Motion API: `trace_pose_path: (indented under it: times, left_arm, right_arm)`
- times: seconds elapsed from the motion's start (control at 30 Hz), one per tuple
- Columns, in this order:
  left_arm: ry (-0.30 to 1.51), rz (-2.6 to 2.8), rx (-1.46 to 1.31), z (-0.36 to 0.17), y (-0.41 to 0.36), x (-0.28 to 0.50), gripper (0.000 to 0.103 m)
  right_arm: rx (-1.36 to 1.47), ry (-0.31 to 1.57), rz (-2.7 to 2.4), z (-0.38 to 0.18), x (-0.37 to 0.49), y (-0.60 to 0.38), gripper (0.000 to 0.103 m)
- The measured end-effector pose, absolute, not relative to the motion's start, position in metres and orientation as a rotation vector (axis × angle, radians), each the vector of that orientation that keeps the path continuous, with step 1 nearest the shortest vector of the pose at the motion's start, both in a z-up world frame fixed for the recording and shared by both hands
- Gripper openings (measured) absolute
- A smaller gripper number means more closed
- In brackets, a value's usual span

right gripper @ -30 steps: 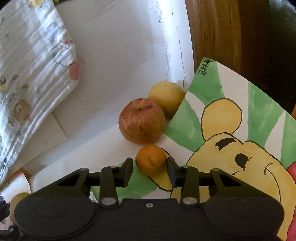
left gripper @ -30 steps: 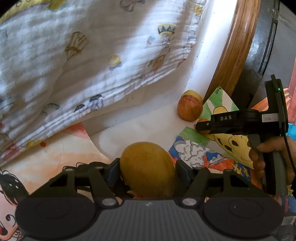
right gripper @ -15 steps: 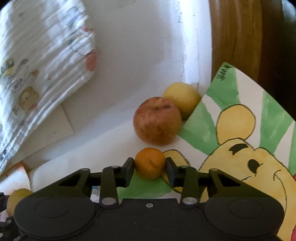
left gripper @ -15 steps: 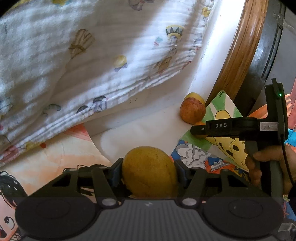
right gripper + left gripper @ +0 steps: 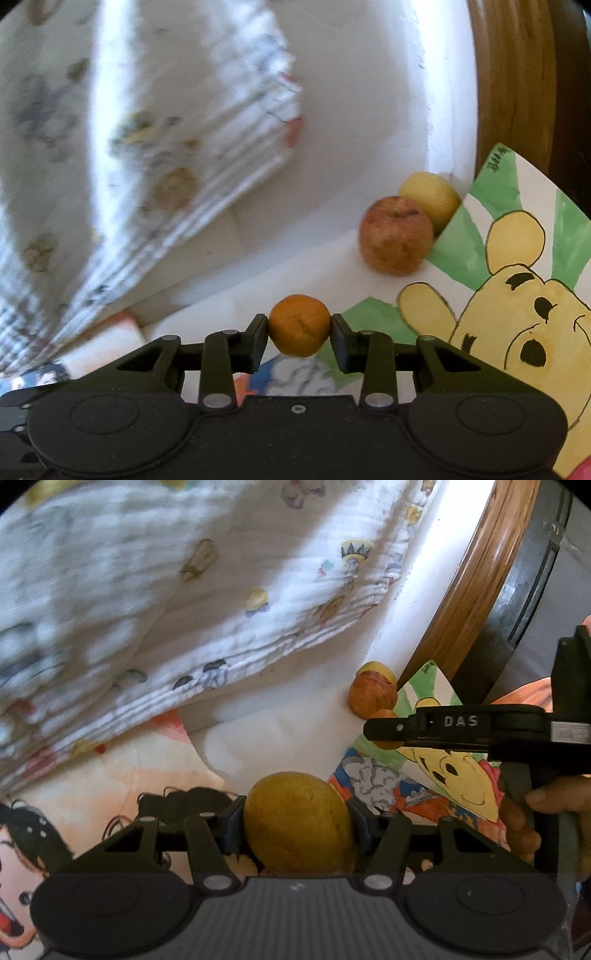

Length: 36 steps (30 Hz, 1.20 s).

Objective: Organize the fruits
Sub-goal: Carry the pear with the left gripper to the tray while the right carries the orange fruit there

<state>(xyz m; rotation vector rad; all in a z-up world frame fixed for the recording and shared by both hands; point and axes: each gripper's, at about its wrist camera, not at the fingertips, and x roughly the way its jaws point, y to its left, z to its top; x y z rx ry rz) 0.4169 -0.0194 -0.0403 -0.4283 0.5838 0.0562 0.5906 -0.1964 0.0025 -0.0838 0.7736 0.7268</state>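
Observation:
My left gripper (image 5: 295, 821) is shut on a large yellow-brown fruit (image 5: 298, 821), held over cartoon drawings. My right gripper (image 5: 300, 326) is shut on a small orange (image 5: 299, 325), lifted a little above the paper. In the left wrist view the right gripper (image 5: 386, 734) shows from the side with the orange (image 5: 384, 716) peeping out around its fingertip. A red apple (image 5: 396, 235) and a pale yellow fruit (image 5: 430, 195) lie touching each other in the corner by the wall; the same red apple (image 5: 372, 698) is seen far right in the left view.
A bear drawing (image 5: 517, 295) lies at the right. A folded white printed cloth (image 5: 184, 609) covers the left and back. A white wall (image 5: 388, 92) and a wooden frame (image 5: 465, 602) close off the far side. A hand (image 5: 535, 812) grips the right tool.
The right gripper pulled back and left with the orange, away from the apple and yellow fruit. The left gripper kept its fruit and shifted slightly; the view is blurred by motion.

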Motion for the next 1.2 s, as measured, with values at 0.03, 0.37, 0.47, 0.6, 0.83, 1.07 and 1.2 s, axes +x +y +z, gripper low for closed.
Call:
trace_pose_path:
  times: [0.03,0.37,0.47,0.6,0.83,1.07,1.2]
  left_arm:
    - [0.580,0.051,-0.436,-0.040,-0.018,0.413,0.061]
    - [0.564,0.014,-0.445,-0.022,-0.023,0.389,0.061]
    - [0.557,0.000,-0.440,-0.017,-0.027,0.382,0.061]
    - [0.553,-0.013,-0.436,-0.011,-0.033,0.375,0.061]
    - [0.547,-0.047,-0.429,-0.004,-0.050,0.364,0.061]
    - [0.542,-0.110,-0.388,0.003,-0.075,0.355,0.061]
    - [0.546,-0.163,-0.359,0.006,-0.091,0.352,0.061]
  right_arm:
    - [-0.085,0.773,0.731,0.007,0.584,-0.196,0.039]
    - [-0.049,0.739,0.757,0.041,0.527,-0.209,0.039]
    - [-0.030,0.722,0.740,0.051,0.512,-0.220,0.039]
    - [0.013,0.700,0.699,0.062,0.494,-0.240,0.039]
    - [0.010,0.605,0.628,0.082,0.446,-0.274,0.039]
    - [0.020,0.538,0.580,0.094,0.395,-0.317,0.039]
    - [0.040,0.539,0.516,0.088,0.372,-0.343,0.039]
